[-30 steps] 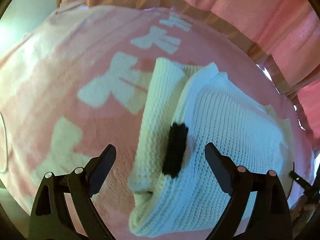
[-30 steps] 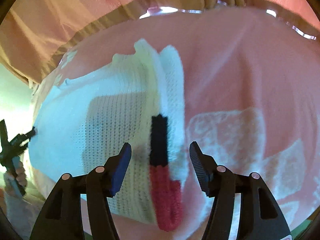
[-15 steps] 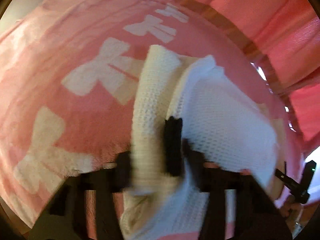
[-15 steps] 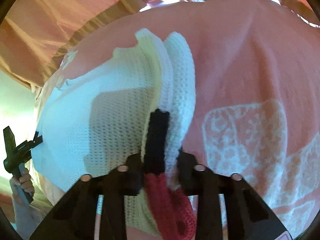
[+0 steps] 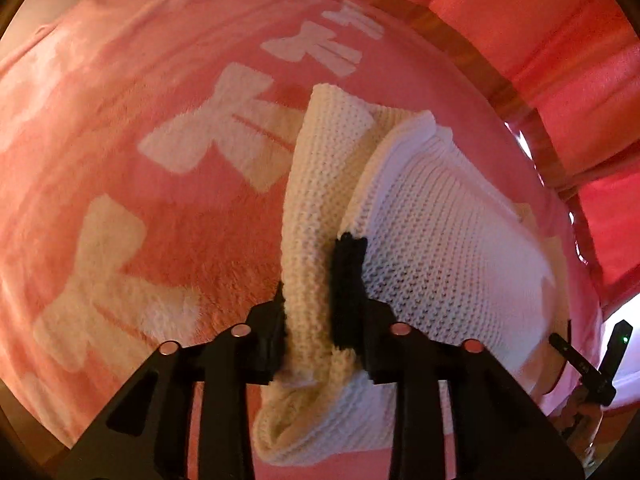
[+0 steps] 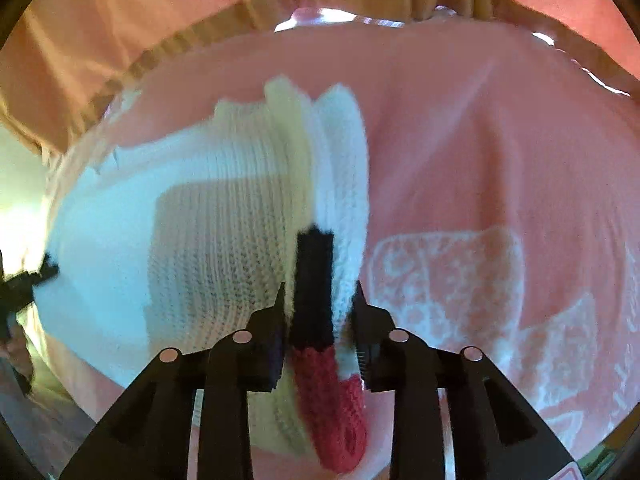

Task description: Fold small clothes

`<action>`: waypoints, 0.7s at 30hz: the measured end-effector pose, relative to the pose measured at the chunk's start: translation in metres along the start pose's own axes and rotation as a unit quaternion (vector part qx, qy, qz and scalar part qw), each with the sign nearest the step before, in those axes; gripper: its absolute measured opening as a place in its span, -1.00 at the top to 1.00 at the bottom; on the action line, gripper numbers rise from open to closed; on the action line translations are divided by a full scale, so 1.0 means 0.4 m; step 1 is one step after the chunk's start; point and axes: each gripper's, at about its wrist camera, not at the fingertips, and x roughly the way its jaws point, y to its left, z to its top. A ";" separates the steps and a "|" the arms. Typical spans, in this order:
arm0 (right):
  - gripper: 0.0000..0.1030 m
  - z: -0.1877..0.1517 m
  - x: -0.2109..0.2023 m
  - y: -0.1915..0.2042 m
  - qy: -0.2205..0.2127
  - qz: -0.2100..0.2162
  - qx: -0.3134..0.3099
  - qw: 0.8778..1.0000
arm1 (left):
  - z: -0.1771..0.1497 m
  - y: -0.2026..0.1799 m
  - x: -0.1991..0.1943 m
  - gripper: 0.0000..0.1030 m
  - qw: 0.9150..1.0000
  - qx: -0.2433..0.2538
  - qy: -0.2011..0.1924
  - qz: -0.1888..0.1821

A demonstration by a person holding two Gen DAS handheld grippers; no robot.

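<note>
A small white knitted sweater [image 5: 440,240] lies on a pink blanket [image 5: 120,128], partly folded, with a long rolled edge facing me. My left gripper [image 5: 322,336] is shut on that edge, pinching cream knit and a black trim patch [image 5: 348,280]. In the right wrist view the same sweater [image 6: 216,240] lies to the left. My right gripper [image 6: 320,328] is shut on its other end, on the black band [image 6: 314,280] above a red cuff [image 6: 332,392]. Both pinched ends are raised slightly off the blanket.
The blanket has white bow patterns [image 5: 224,128] and covers the whole work surface [image 6: 480,160]. Pink curtains [image 5: 560,60] hang close behind. The other gripper shows at the edge of each view, in the left wrist view [image 5: 592,364] and the right wrist view [image 6: 24,284].
Both grippers were open a second ago, straddling the sweater's rolled edge. They moved in and closed on it, and the pinched fabric has bunched up between the fingers.
</note>
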 end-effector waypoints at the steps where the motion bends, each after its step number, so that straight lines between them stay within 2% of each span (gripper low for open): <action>1: 0.34 0.006 -0.024 0.004 -0.019 -0.010 -0.004 1.000 | 0.002 -0.004 -0.003 0.28 1.000 0.000 -0.005 0.002; 2: 0.23 0.016 -0.050 0.010 -0.044 -0.016 -0.010 0.999 | 0.003 -0.007 -0.004 0.01 1.000 -0.002 -0.008 0.004; 3: 0.06 0.029 -0.064 0.015 -0.058 -0.008 -0.014 0.998 | 0.005 -0.011 -0.002 -0.12 1.000 -0.006 -0.010 0.003; 4: 0.04 0.040 -0.068 0.017 -0.062 -0.002 -0.012 0.998 | 0.001 -0.010 -0.002 -0.30 1.000 -0.009 -0.011 0.001; 8: 0.04 0.110 -0.010 0.029 -0.047 0.029 0.006 0.998 | 0.009 -0.027 0.027 -0.36 1.000 -0.016 -0.003 0.000; 9: 0.09 0.131 0.013 0.037 -0.043 0.023 0.005 0.999 | 0.013 -0.031 0.031 -0.38 1.000 -0.018 -0.004 0.002; 10: 0.23 0.150 0.039 0.043 -0.042 0.011 -0.003 0.999 | 0.014 -0.034 0.033 -0.39 1.000 -0.018 -0.005 0.004; 11: 0.83 0.163 0.067 0.047 -0.032 0.004 -0.013 0.999 | 0.017 -0.039 0.036 -0.39 1.000 -0.018 -0.007 0.007; 12: 1.00 0.164 0.090 0.053 -0.017 0.003 -0.015 1.000 | 0.020 -0.044 0.039 -0.39 1.000 -0.017 -0.009 0.010; 13: 0.99 0.175 0.117 0.059 -0.003 0.006 -0.009 1.000 | 0.021 -0.047 0.041 -0.38 1.000 -0.015 -0.010 0.013; 15: 1.00 0.190 0.115 0.060 -0.017 -0.002 -0.004 1.000 | 0.025 -0.052 0.042 -0.35 1.000 -0.005 -0.013 0.018; 17: 1.00 0.203 0.065 0.067 -0.056 -0.009 -0.008 0.998 | 0.031 -0.052 0.040 -0.04 1.000 0.004 -0.018 0.015; 18: 1.00 0.208 0.057 0.063 -0.065 -0.017 -0.007 0.998 | 0.035 -0.053 0.042 0.00 1.000 0.007 -0.016 0.013; 21: 0.99 0.207 0.079 0.037 -0.059 -0.084 -0.006 0.995 | 0.046 -0.046 0.043 0.20 1.000 0.007 -0.016 0.007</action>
